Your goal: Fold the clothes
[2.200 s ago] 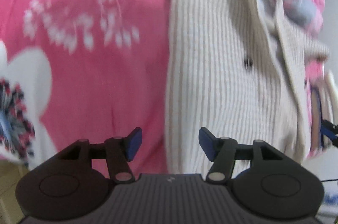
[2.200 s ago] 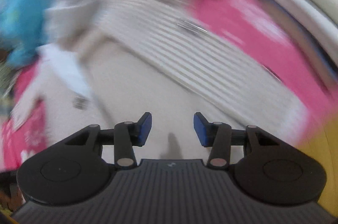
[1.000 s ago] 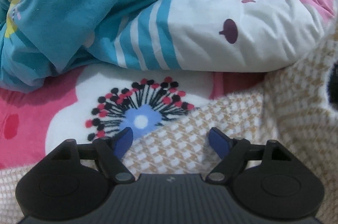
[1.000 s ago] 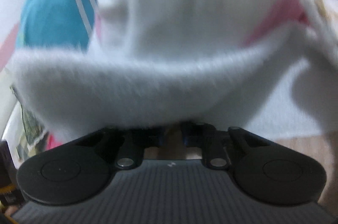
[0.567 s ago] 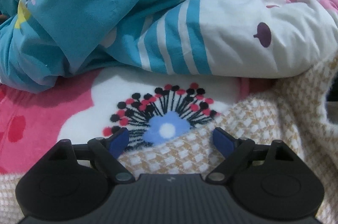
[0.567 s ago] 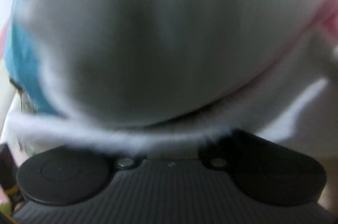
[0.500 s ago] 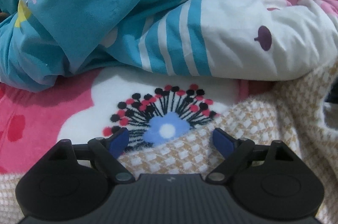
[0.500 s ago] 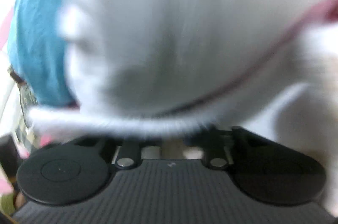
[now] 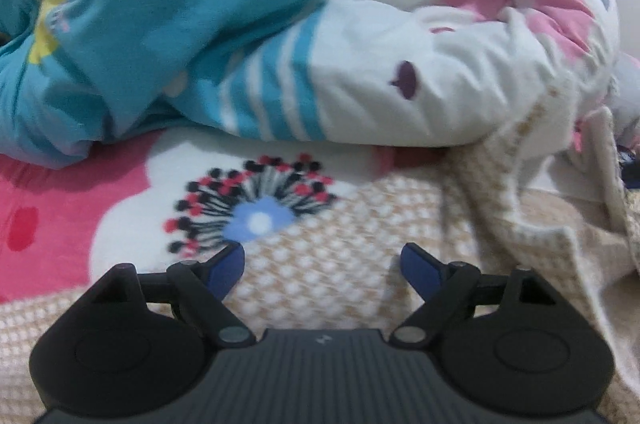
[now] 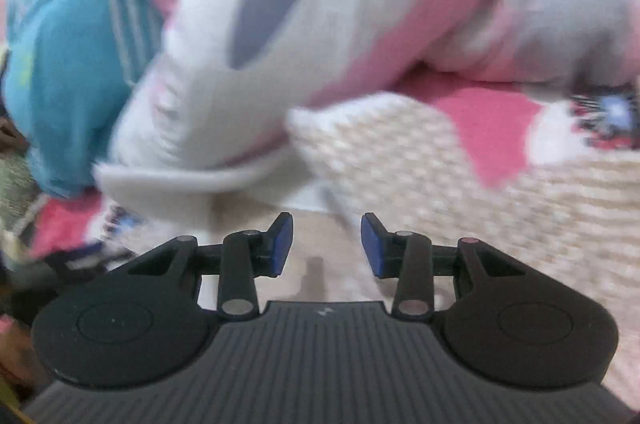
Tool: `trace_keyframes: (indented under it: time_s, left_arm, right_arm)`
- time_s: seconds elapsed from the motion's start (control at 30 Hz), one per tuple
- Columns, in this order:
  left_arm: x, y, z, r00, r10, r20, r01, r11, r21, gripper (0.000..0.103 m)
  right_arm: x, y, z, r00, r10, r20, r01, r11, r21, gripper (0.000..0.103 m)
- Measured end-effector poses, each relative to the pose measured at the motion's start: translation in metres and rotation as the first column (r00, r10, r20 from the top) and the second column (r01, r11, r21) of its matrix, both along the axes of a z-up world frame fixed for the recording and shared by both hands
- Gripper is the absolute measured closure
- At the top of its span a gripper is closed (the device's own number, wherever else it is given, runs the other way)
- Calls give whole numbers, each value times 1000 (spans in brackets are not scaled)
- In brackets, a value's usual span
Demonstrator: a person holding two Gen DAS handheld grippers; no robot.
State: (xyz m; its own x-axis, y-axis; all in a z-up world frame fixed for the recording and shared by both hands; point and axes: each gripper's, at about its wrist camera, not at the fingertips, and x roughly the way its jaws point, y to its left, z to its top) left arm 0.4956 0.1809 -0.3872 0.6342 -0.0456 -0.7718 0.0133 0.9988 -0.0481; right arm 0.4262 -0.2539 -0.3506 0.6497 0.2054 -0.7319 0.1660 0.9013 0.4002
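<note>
A beige-and-white houndstooth knit garment lies spread on a pink floral bedsheet. My left gripper hovers just above it, open wide, with nothing between its blue pads. To the right the garment bunches into folds with a pale lining. In the right wrist view the same knit garment lies ahead and to the right, blurred. My right gripper is open over a pale beige part of the cloth, and its fingers hold nothing.
A bunched quilt in teal, white and pink lies along the far side of the garment, close ahead of both grippers; in the right wrist view the quilt fills the upper frame. A blue-centred flower print marks the sheet.
White cloth that covered the right gripper's fingers is gone from them, and the fingers now stand open and bare. The left gripper stayed open over the knit garment, shifting slightly.
</note>
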Motion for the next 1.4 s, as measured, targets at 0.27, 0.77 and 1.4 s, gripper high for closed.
trace_keyframes:
  time_s: [0.27,0.77,1.4]
  left_arm:
    - [7,-14,-10,1000,7,-6,-7,1000,24,17]
    - [13,-24,-23,1000,13,22,-14,998,64,12]
    - [8,-27,-19,998,48,40,-52,993,110,11]
  right_arm:
    - [61,28,-63,970,-180,-162,141,964,-226,84]
    - [99,21,-73,991,-126,50,135,936,-324,88]
    - [110,95,-71,964,248,98,-234,962,-139,88]
